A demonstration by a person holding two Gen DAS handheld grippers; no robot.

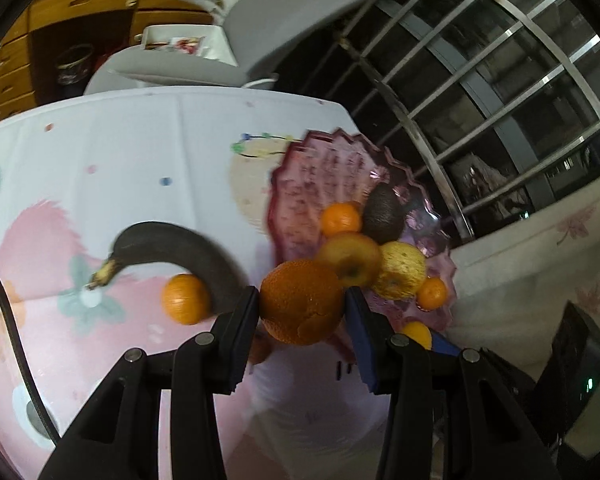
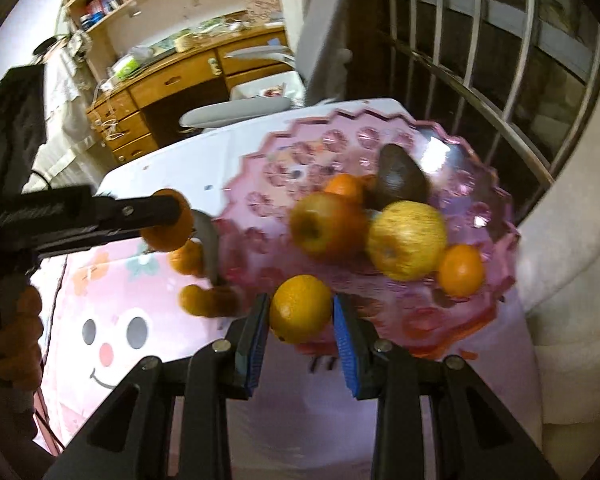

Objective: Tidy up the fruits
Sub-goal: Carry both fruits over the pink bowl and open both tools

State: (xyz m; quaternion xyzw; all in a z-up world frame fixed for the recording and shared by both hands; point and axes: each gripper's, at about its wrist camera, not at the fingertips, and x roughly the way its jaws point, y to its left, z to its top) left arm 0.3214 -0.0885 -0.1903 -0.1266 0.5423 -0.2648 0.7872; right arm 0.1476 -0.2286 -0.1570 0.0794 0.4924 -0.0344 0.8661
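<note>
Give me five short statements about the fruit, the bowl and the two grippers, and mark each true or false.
1. The left gripper is shut on a large orange. True.
2. The right gripper is empty. False: its pads press on a small orange.
3. The pink bowl holds an avocado. True.
4. The banana lies inside the bowl. False: it lies on the tablecloth, beside a loose small mandarin.
5. Two apples sit in the bowl. True: a reddish one and a yellow apple.
</note>
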